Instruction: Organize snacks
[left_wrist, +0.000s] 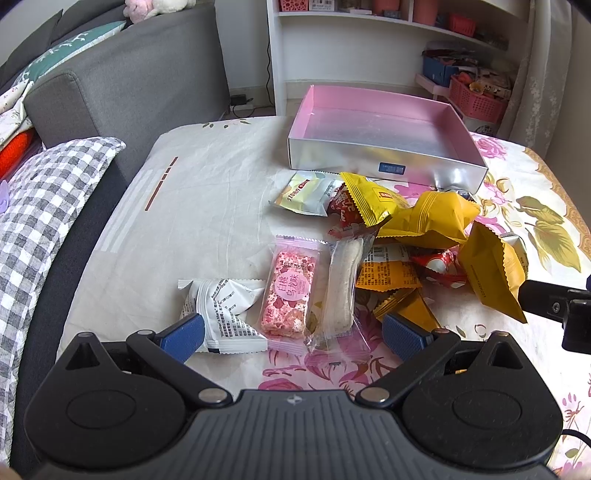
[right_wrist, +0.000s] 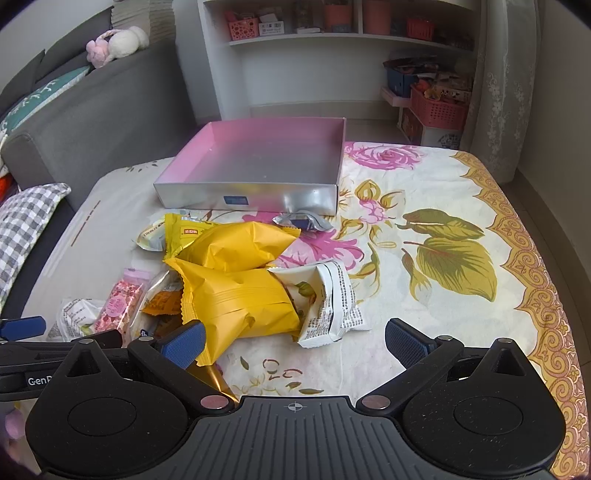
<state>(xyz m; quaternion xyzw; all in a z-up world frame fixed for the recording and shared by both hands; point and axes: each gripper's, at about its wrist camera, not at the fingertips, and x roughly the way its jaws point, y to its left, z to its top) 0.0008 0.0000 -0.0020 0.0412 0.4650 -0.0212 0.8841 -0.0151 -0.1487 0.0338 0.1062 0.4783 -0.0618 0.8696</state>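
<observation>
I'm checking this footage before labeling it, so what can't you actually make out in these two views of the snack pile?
- Left wrist view: the orange packet lies mostly under other wrappers; its print is too small to read.
- Right wrist view: the pink bar is partly covered by neighbouring wrappers.
- Both views: the label on the pink-lined box is too blurred to read.

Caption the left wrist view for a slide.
Open left gripper hovers over pink snack bar amid scattered packets; empty pink-lined box waits behind.
</observation>
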